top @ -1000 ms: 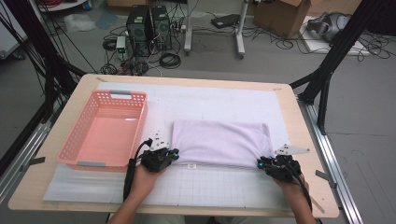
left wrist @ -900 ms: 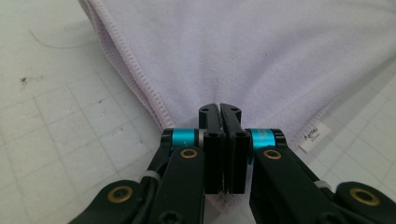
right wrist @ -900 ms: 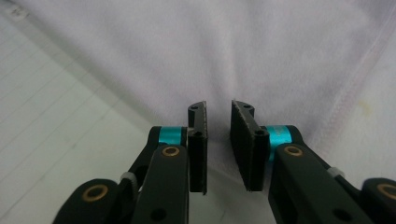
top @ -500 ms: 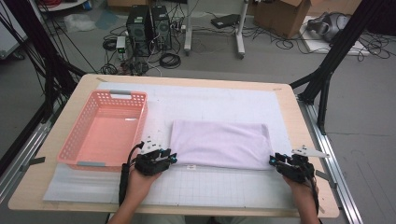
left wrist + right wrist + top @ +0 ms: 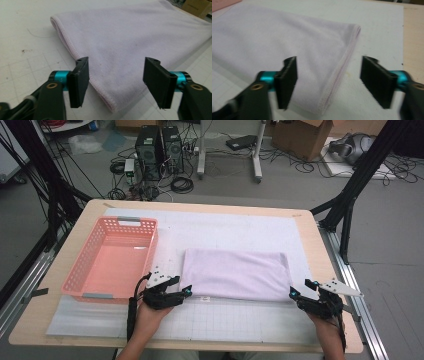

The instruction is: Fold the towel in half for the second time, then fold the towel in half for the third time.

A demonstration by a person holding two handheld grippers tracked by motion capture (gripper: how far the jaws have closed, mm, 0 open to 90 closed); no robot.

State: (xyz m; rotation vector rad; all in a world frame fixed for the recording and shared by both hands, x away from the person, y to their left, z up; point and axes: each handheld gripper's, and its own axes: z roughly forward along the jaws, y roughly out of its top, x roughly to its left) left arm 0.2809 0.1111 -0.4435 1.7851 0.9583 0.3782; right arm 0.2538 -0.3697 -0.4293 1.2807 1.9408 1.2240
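A folded lilac towel (image 5: pixel 235 274) lies flat on the white gridded mat (image 5: pixel 240 227) near the middle of the table (image 5: pixel 310 227), its long side running across and its near edge toward the person. The left gripper (image 5: pixel 186 292) sits just off the towel's near left corner, and in the left gripper view (image 5: pixel 113 83) its fingers (image 5: pixel 79 81) have just been opening: they stand wide apart over that corner, gripping nothing, with the stitched hem passing under the gap. The right gripper (image 5: pixel 295 292) is at the near right corner (just beside it, on the mat); in the right gripper view (image 5: pixel 328 83) its fingers (image 5: pixel 287 81) have likewise just been opening and now stand wide, the hemmed edge of the towel lying free between them. A pink plastic basket (image 5: pixel 86 270) stands on the mat to the left of the towel, close beside the left gripper.
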